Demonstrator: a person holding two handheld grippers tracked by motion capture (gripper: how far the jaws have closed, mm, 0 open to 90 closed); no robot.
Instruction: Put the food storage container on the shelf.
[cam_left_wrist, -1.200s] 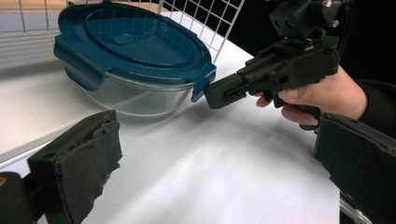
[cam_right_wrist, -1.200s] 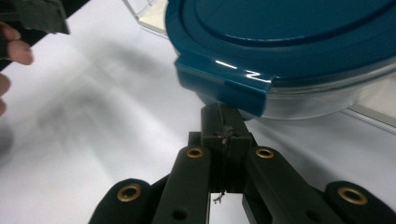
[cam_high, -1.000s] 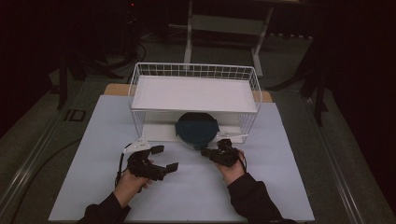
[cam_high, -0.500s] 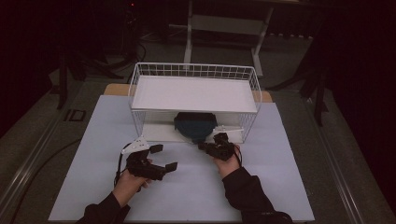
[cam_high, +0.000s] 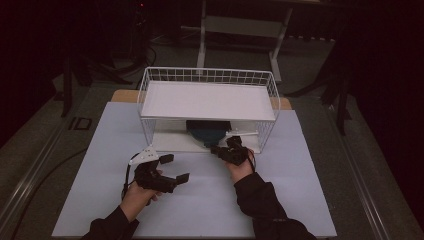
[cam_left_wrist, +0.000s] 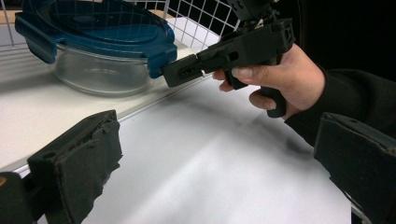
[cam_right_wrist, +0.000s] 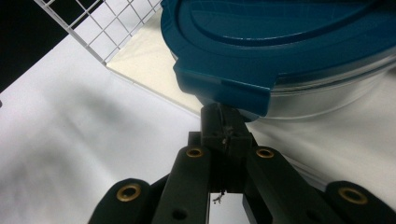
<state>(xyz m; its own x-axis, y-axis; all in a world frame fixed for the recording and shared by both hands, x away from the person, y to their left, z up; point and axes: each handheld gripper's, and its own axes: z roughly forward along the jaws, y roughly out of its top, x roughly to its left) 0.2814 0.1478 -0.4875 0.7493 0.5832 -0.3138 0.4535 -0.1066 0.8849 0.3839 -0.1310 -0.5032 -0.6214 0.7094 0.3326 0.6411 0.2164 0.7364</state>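
A round glass container with a blue clip lid sits on the lower white board of a wire rack, under its upper shelf. My right gripper is shut, with nothing between its jaws. Its closed tips press against the lid's front clip. In the left gripper view the right gripper meets that same clip from the side. My left gripper rests over the white table to the left of the rack's front. It stands open and empty.
The rack's white upper shelf covers the container from above, and wire mesh closes the sides. A white mat covers the table in front of the rack. Dark floor and stands lie beyond.
My right gripper has moved forward toward the rack, and the container has slid from the rack's front edge further in under the shelf. The left gripper has stayed in place.
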